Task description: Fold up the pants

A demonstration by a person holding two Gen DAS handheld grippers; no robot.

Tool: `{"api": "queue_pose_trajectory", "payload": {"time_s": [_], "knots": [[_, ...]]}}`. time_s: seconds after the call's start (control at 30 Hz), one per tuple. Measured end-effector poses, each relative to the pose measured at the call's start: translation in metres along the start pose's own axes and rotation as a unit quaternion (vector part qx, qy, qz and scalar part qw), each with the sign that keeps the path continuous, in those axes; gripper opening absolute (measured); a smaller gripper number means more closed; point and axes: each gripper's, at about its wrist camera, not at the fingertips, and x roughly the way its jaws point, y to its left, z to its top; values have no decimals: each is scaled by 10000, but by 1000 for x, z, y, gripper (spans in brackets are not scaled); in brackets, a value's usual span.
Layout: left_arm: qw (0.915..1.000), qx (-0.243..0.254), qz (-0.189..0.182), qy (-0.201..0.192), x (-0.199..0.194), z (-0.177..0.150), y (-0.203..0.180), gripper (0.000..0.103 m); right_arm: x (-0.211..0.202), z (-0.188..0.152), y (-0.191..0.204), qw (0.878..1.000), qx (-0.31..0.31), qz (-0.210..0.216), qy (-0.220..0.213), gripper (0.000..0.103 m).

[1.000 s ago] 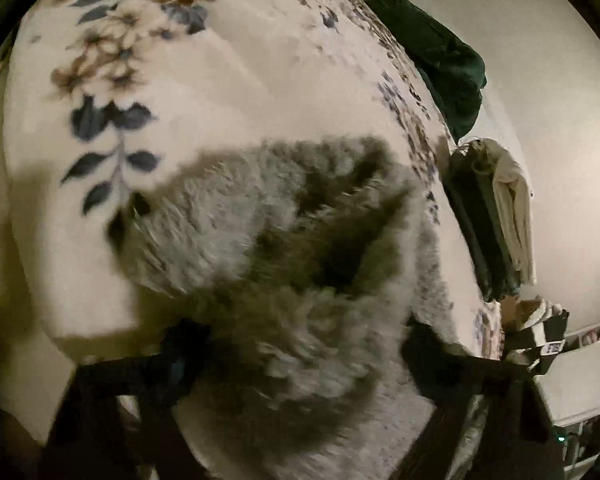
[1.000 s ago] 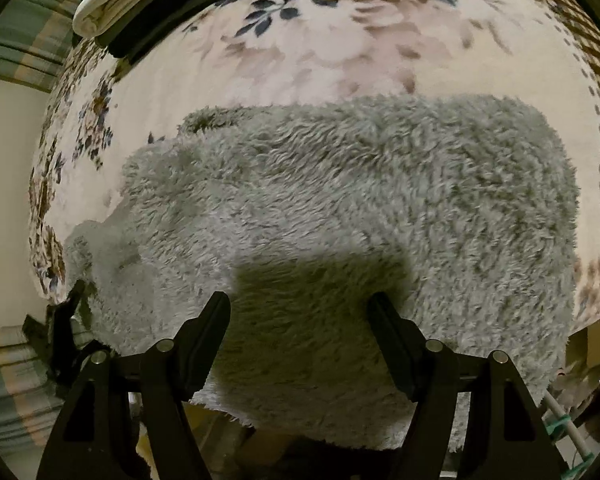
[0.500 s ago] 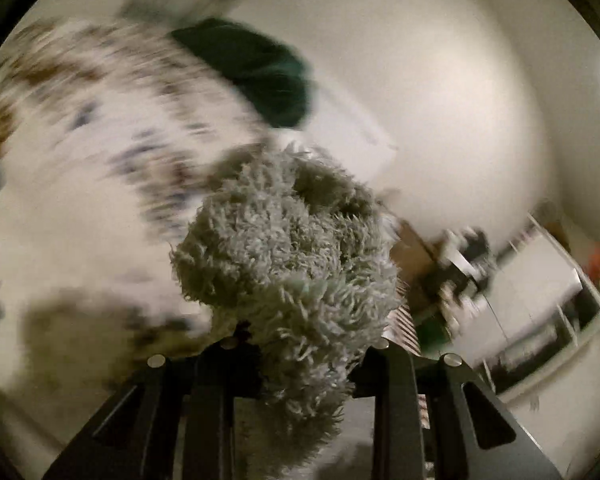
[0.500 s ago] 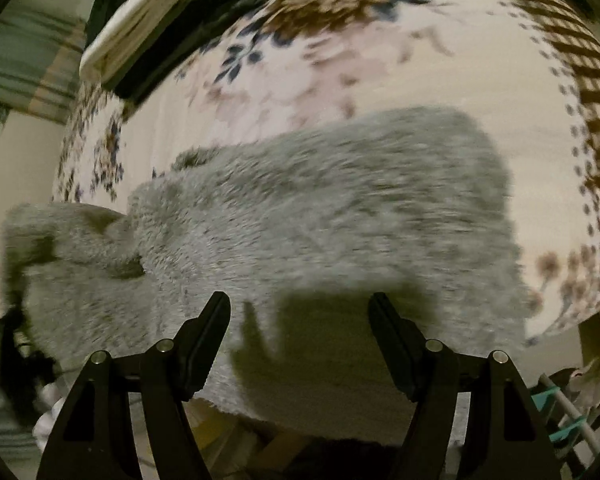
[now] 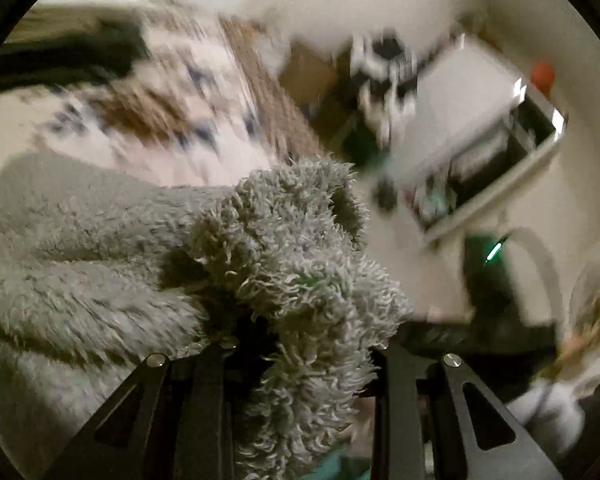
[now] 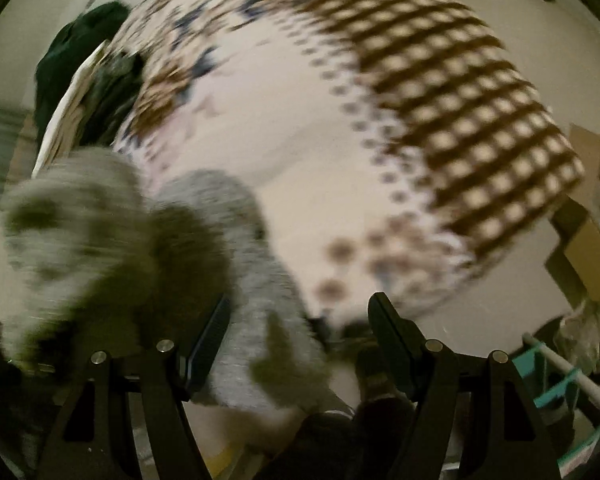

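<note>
The grey fluffy pants (image 5: 100, 248) lie on the floral bedspread (image 5: 172, 120). My left gripper (image 5: 304, 344) is shut on a bunched end of them, lifted off the bed, and the cloth trails back to the left. In the right wrist view the pants (image 6: 204, 216) sit at the lower left, with a raised, blurred bunch (image 6: 72, 220) beside them. My right gripper (image 6: 299, 300) stands open above the bed's near edge. Its left finger hangs over the cloth without pressing on it.
The bedspread (image 6: 300, 140) has a brown checked border at the right. A dark green garment (image 6: 80, 40) and a folded stack (image 6: 84, 96) lie at the far left. Cardboard boxes (image 6: 588, 248) and a teal rack (image 6: 560, 384) stand beside the bed. A white shelf unit (image 5: 480, 128) stands against the wall.
My left gripper shut on the pants' end, lifted it and swung it across the bed while rolling. My right gripper slid towards the checked border, so the pants now sit at its left.
</note>
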Motion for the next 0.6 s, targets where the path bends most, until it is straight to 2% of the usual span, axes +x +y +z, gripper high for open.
{"api": "queue_pose_trajectory", "payload": {"time_s": [0.07, 0.1, 0.17, 0.2, 0.23, 0.27, 0.3, 0.43, 0.5, 0.6], "knots": [[9972, 54, 366, 643, 22, -3, -11, 29, -5, 2, -24, 9998, 186, -63, 36, 74], [9953, 104, 524, 812, 27, -4, -16, 31, -6, 3, -31, 9996, 251, -71, 51, 74], [9949, 245, 601, 773, 19, -3, -27, 48, -10, 6, -47, 9994, 353, -5, 43, 74], [9960, 257, 455, 725, 12, 0, -30, 82, -11, 8, -50, 9993, 371, 16, 33, 75], [9968, 245, 362, 672, 5, 4, -33, 103, -12, 9, -54, 9992, 390, 49, 26, 83], [9976, 222, 285, 597, -1, 6, -34, 103, -14, 11, -59, 9990, 416, 133, 22, 93], [9980, 184, 200, 568, -8, 8, -36, 103, -15, 13, -62, 9987, 439, 253, 13, 96], [9987, -212, 130, 436, -41, 27, -21, 103, -17, 18, -59, 9973, 410, 604, -106, 99], [9982, -414, 404, 169, -59, 43, 0, 103, -17, 19, -49, 9948, 398, 931, -135, 103], [9922, -640, 1068, -57, -83, 59, 43, 103, -6, 20, -30, 9888, 287, 1460, -50, 103]]}}
